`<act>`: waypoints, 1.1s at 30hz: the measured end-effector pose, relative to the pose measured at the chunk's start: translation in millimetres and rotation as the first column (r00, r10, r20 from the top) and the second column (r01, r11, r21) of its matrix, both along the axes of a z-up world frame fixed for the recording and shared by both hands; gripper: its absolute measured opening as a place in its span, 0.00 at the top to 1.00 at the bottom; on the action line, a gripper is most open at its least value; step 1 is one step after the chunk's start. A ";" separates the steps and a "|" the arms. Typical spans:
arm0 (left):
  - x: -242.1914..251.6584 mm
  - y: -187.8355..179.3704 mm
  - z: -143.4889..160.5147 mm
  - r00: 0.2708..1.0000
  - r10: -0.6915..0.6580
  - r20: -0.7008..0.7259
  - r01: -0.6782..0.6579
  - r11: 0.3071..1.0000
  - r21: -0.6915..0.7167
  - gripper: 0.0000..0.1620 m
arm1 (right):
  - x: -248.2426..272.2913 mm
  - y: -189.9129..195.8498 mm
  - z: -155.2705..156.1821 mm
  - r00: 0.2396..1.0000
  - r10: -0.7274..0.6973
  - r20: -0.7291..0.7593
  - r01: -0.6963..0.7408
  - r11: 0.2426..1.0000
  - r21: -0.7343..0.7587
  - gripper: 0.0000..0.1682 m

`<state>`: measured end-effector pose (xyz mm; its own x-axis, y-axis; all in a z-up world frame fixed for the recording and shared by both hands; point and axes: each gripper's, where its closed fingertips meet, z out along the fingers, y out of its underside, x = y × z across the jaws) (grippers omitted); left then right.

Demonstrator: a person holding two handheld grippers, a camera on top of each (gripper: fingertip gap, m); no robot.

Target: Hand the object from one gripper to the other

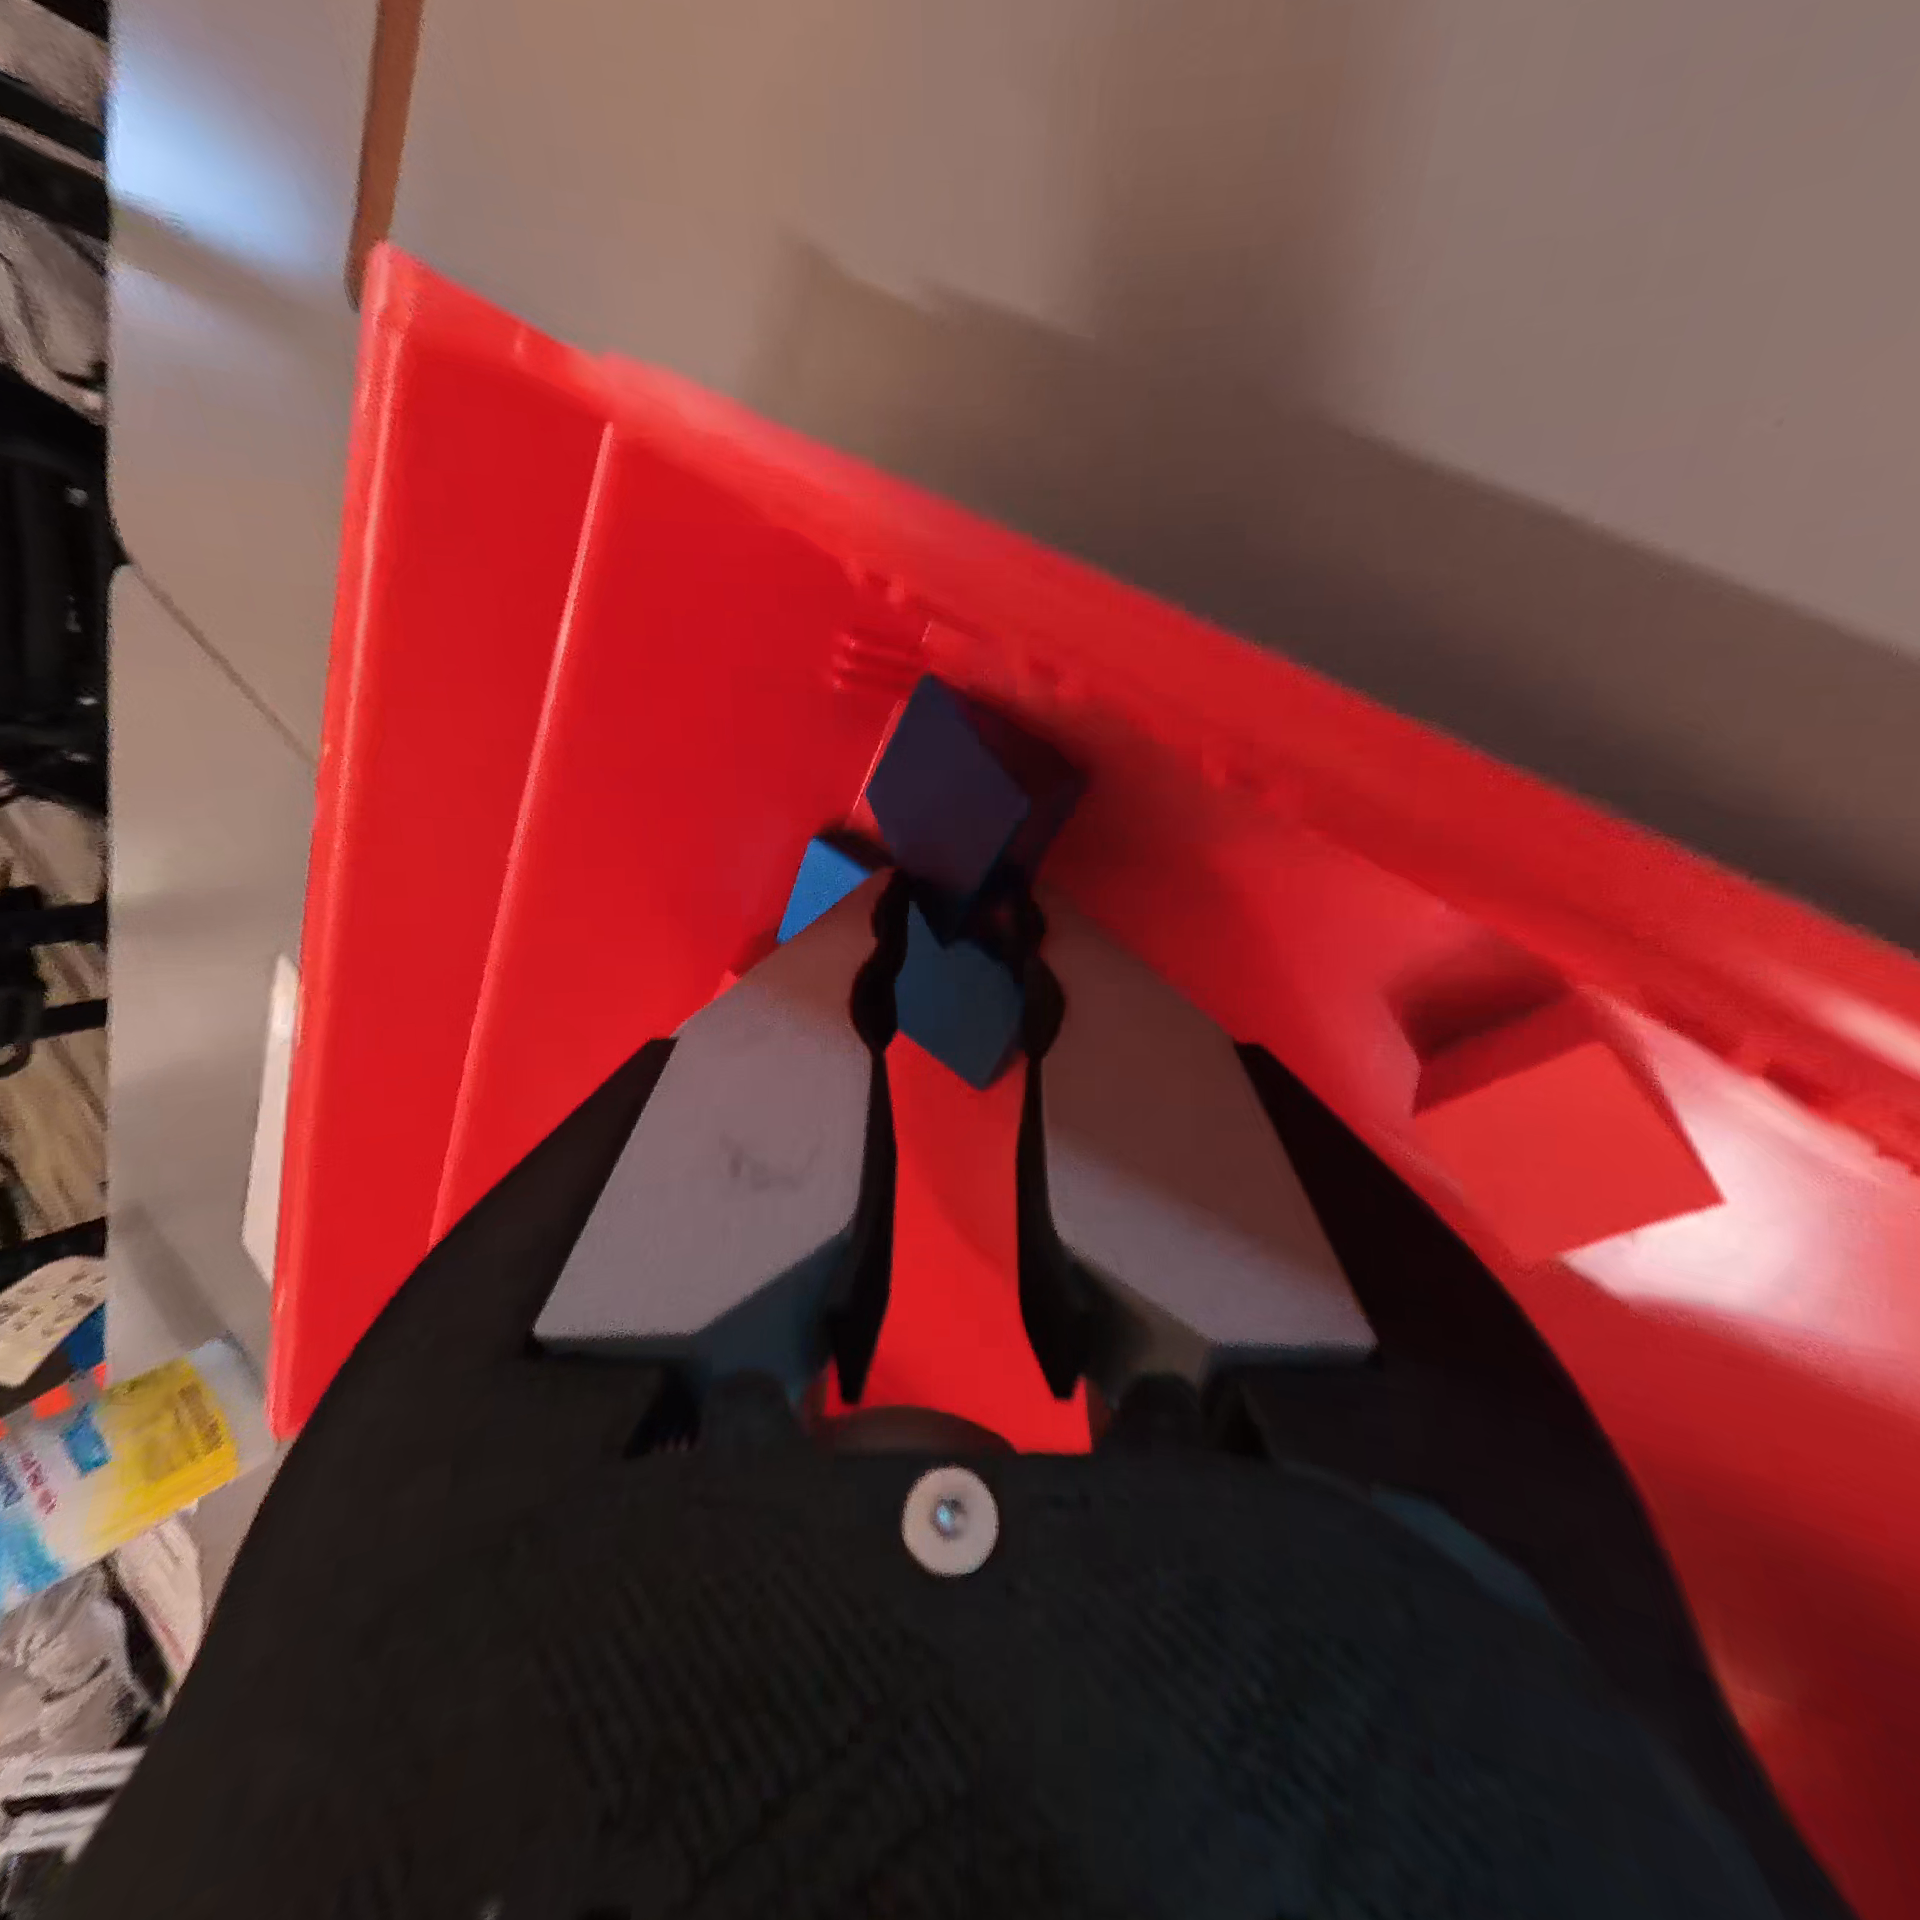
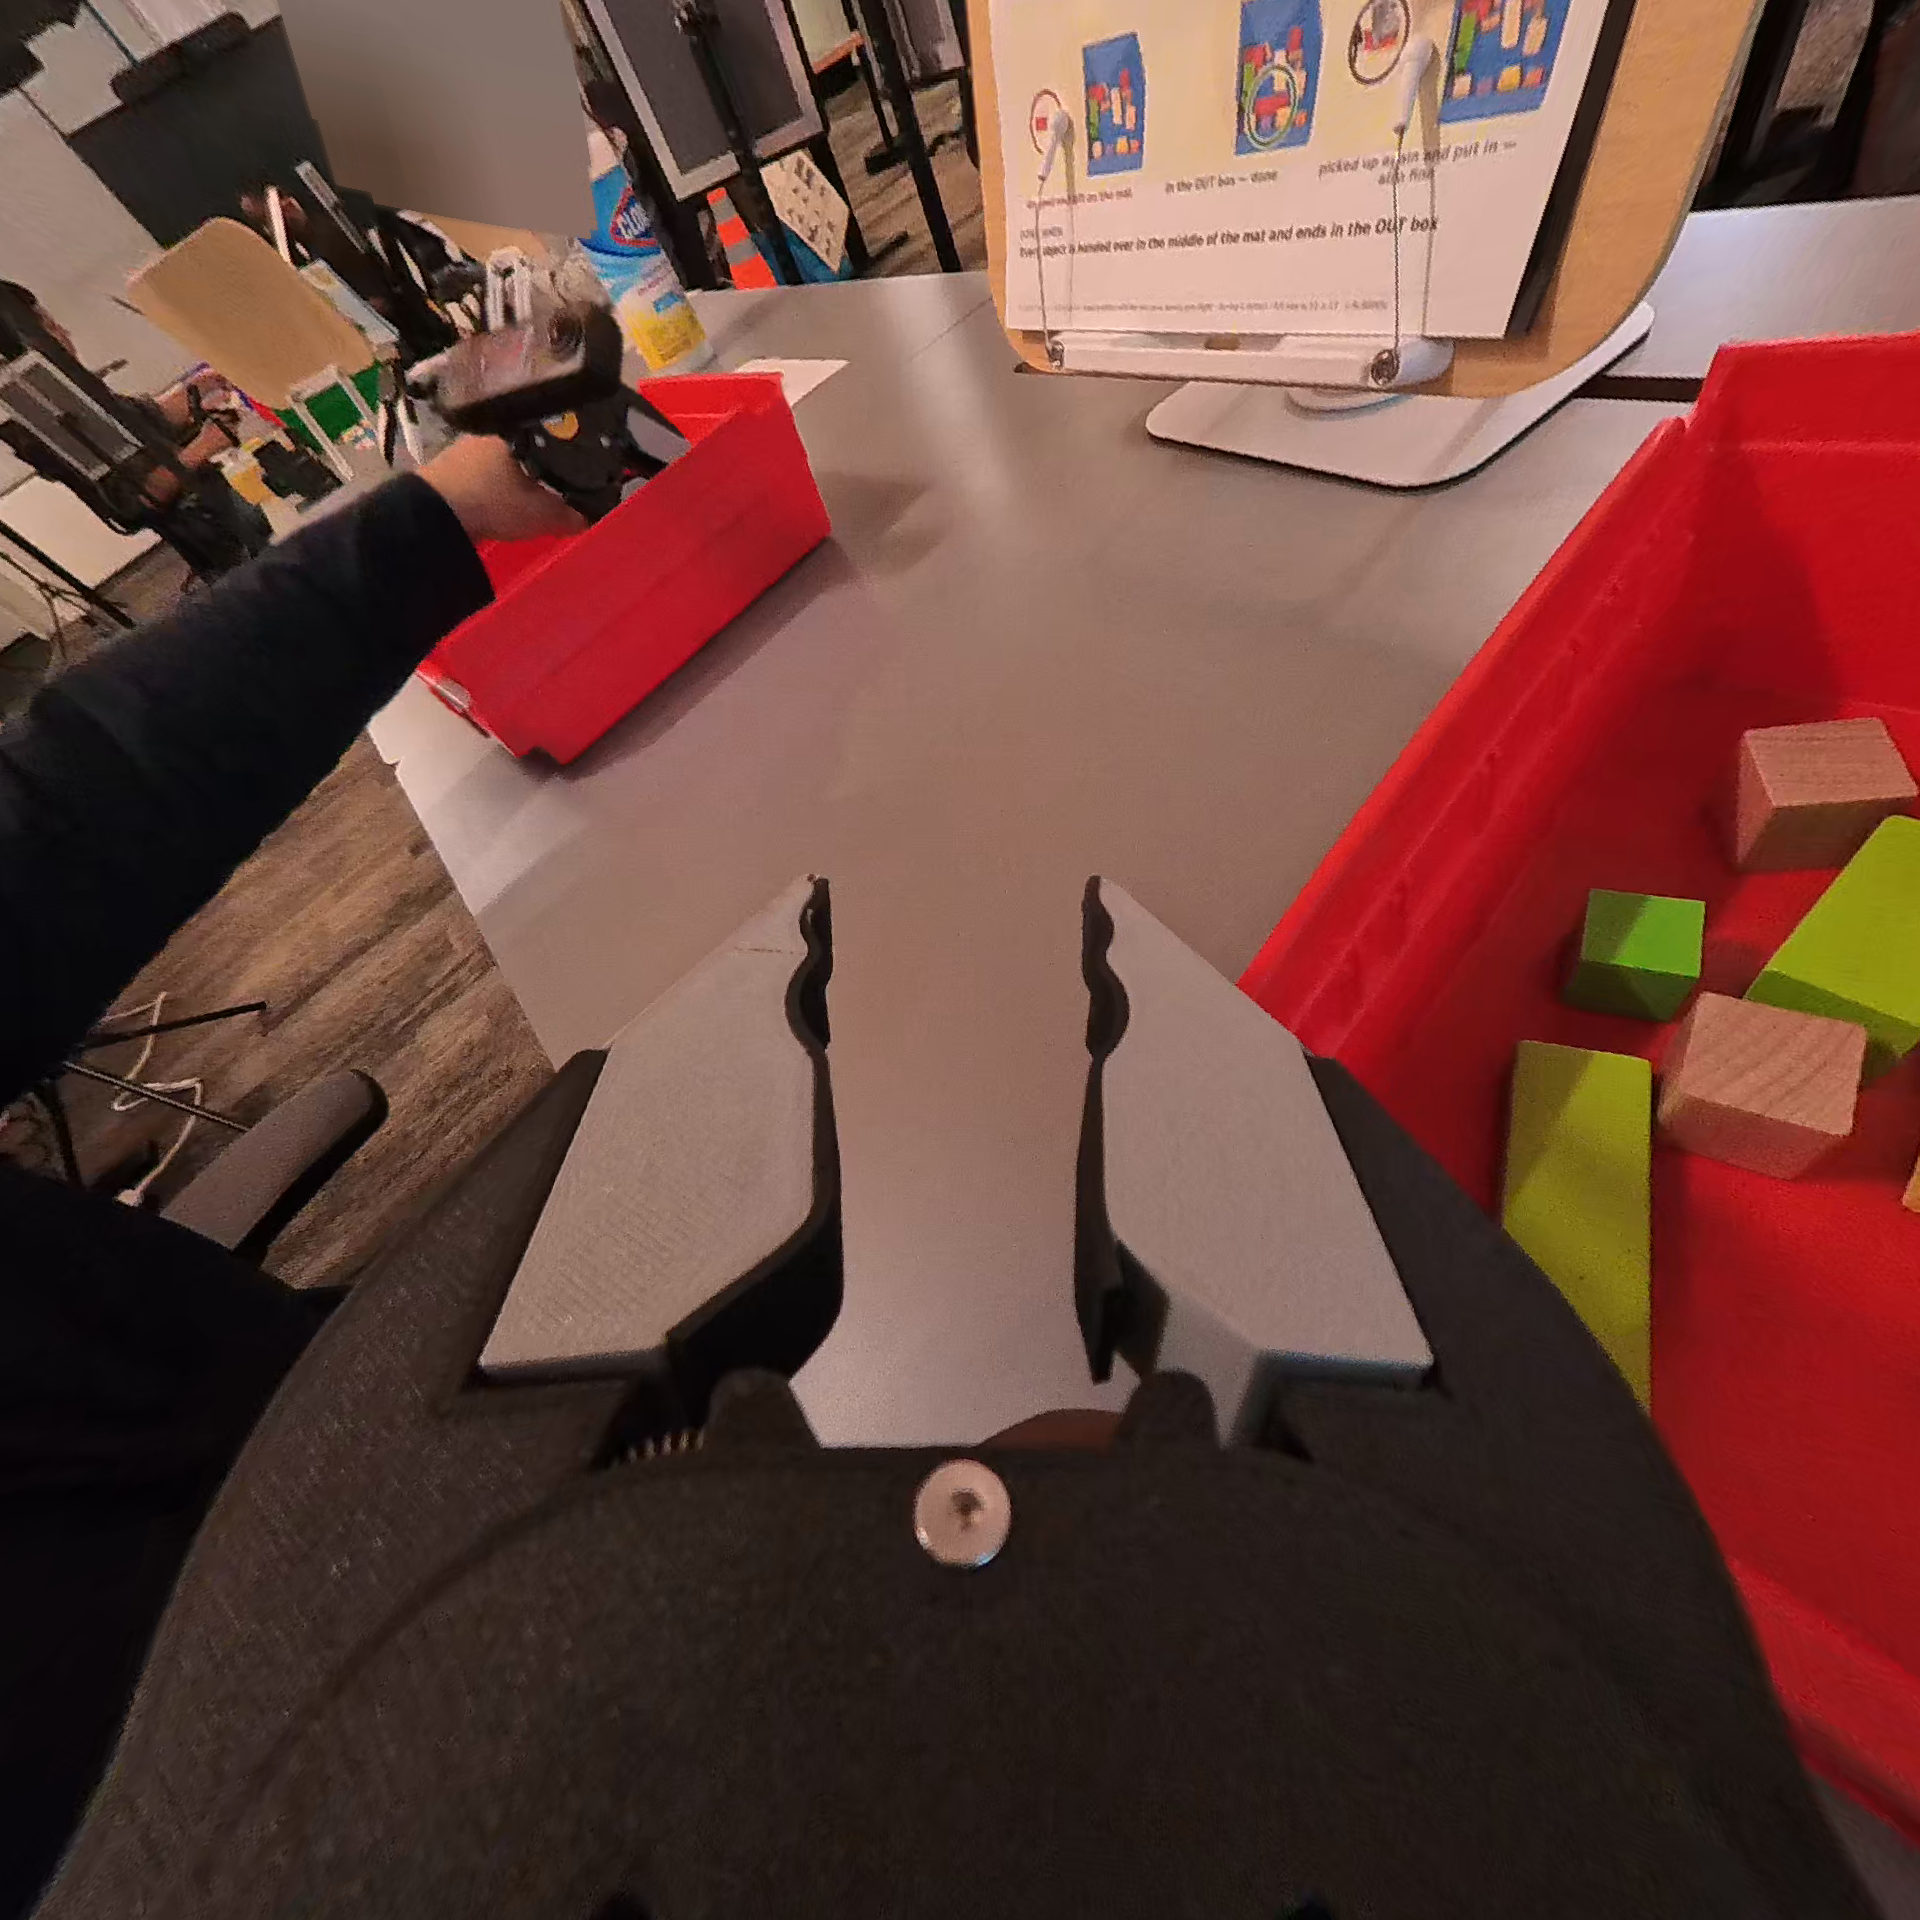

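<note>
Left gripper (image 1: 951,935) is down inside the far red bin (image 1: 582,831). Jaws narrowed onto a blue block (image 1: 961,1013), pads touching its two sides; the view is blurred, so how firm the grip is cannot be told. A darker blue block (image 1: 940,779) sits just beyond the tips against the bin wall, a brighter blue block (image 1: 821,883) just left of them, and a red block (image 1: 1548,1153) lies apart to the right on the bin floor.

From the right wrist view, the same left gripper (image 2: 582,457) shows far off, dipped into that red bin (image 2: 644,592) on the grey worktop (image 2: 1039,644).

Right gripper (image 2: 951,935) hovers over bare worktop, jaws well apart, nothing between them. Beside it to the right, a second red bin (image 2: 1507,831) holds a green cube (image 2: 1636,951), green long blocks (image 2: 1579,1184) and plain wooden cubes (image 2: 1761,1081). A stand with an instruction sheet (image 2: 1247,156) stands behind.

Judgement: step in hand is the pick-up by the left, hand-over not yet begun. Next move calls for lifting the blue block clear without dragging its neighbours, carrying it to mid-worktop, and presenting a free end for the waiting right jaws.
</note>
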<state>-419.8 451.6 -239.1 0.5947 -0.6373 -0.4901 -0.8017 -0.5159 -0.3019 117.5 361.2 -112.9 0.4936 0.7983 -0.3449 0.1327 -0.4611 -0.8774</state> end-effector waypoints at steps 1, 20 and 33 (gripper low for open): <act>-2.9 -3.4 2.6 1.000 0.005 -0.008 -0.005 1.000 0.026 0.89 | 0.1 -3.1 3.0 1.000 0.005 -0.010 -0.005 1.000 0.005 0.72; -40.4 -88.0 54.6 0.860 0.320 0.398 -0.421 0.886 0.196 1.00 | -87.8 -74.0 -4.6 0.951 0.296 0.087 -0.302 0.951 0.065 0.72; -15.2 -64.4 32.8 0.626 0.468 0.623 -0.481 0.861 -0.164 0.86 | -58.6 -50.3 -17.7 0.981 0.193 0.023 -0.192 0.981 -0.032 0.73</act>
<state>-435.1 387.2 -206.3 0.9797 -0.1735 0.1004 -0.0684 -0.7602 -0.6461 58.9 310.9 -130.7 0.3405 0.8691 -0.3588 0.2438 -0.4502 -0.8590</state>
